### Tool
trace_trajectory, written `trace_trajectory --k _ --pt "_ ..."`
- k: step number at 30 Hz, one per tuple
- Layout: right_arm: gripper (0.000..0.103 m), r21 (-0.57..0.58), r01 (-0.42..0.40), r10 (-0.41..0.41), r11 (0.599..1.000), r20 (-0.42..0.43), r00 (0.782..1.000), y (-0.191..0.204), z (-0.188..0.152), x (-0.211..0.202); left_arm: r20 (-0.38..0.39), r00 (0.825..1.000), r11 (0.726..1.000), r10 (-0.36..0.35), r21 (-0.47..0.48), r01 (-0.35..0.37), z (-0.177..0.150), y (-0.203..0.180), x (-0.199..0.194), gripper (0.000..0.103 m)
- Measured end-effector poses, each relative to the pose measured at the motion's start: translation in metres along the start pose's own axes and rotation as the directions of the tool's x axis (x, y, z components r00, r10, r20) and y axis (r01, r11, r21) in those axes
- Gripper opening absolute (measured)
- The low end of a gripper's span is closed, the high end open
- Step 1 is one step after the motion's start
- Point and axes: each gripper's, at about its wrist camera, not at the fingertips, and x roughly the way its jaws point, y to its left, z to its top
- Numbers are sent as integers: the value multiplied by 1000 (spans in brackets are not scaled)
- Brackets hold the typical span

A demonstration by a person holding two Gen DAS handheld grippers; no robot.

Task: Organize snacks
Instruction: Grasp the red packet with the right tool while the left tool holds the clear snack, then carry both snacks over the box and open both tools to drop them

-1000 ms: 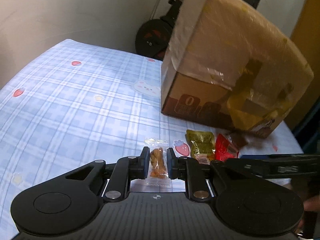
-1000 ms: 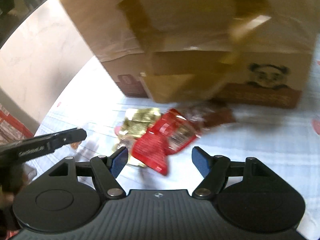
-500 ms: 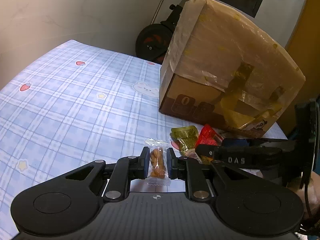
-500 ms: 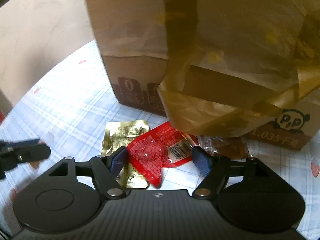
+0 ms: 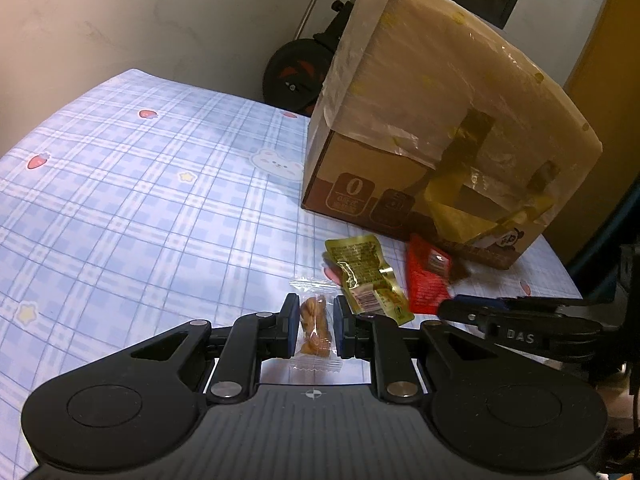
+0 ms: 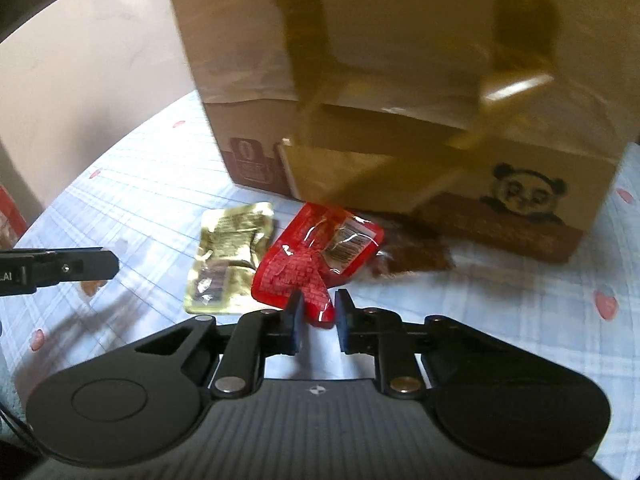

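My left gripper point(image 5: 316, 322) is shut on a clear packet of orange-brown snack point(image 5: 316, 326), held low over the blue checked cloth. My right gripper point(image 6: 317, 316) has closed on the near corner of a red snack packet point(image 6: 320, 252), which lies on the cloth. A gold packet point(image 6: 228, 256) lies left of the red one and a brown packet point(image 6: 412, 256) lies right of it. In the left wrist view the gold packet point(image 5: 366, 276) and red packet point(image 5: 426, 280) lie ahead to the right, with the right gripper's finger point(image 5: 508, 320) beside them.
A taped cardboard box point(image 5: 440, 140) with a panda print point(image 6: 524, 196) stands just behind the packets on the blue checked cloth point(image 5: 140, 200). A wall and a dark wheeled object point(image 5: 296, 76) are behind the table. The left gripper's finger point(image 6: 60, 270) reaches in from the left.
My right gripper has moved in over the red packet and its jaws have closed from wide open onto the packet's corner. The left gripper still holds the clear packet.
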Motion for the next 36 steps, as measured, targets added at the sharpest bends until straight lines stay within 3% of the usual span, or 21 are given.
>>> trace_trajectory --k 5,9,16,18,22,25,28,36 --pt "21 18 43 -42 999 -11 999 -2 6 -15 1 1000 1000 0 -10 0 0 1 0 19" --pt "49 22 36 -37 999 21 999 3 15 -18 -2 1000 1000 -1 -2 1 0 0 0 19" --pt "67 92 74 -71 993 -31 997 7 30 9 -10 1000 1000 6 -5 -7 -2 2 -1 19" --pt "70 62 88 -87 994 -21 996 11 30 12 -12 1000 1000 8 -6 -8 -2 3 -1 19" --pt "68 -70 115 -116 991 -8 993 21 22 12 -14 1000 1000 9 -1 -9 -1 2 -1 19" --pt "58 -100 104 -104 990 5 995 18 15 4 -17 1000 1000 4 9 -4 -1 -1 0 19" --pt "56 -115 80 -80 990 2 997 10 7 -8 -19 1000 1000 0 17 0 -1 -3 0 19" --pt "55 39 29 -30 999 28 999 -28 -13 -45 -25 1000 999 -11 45 12 1 -10 1 19"
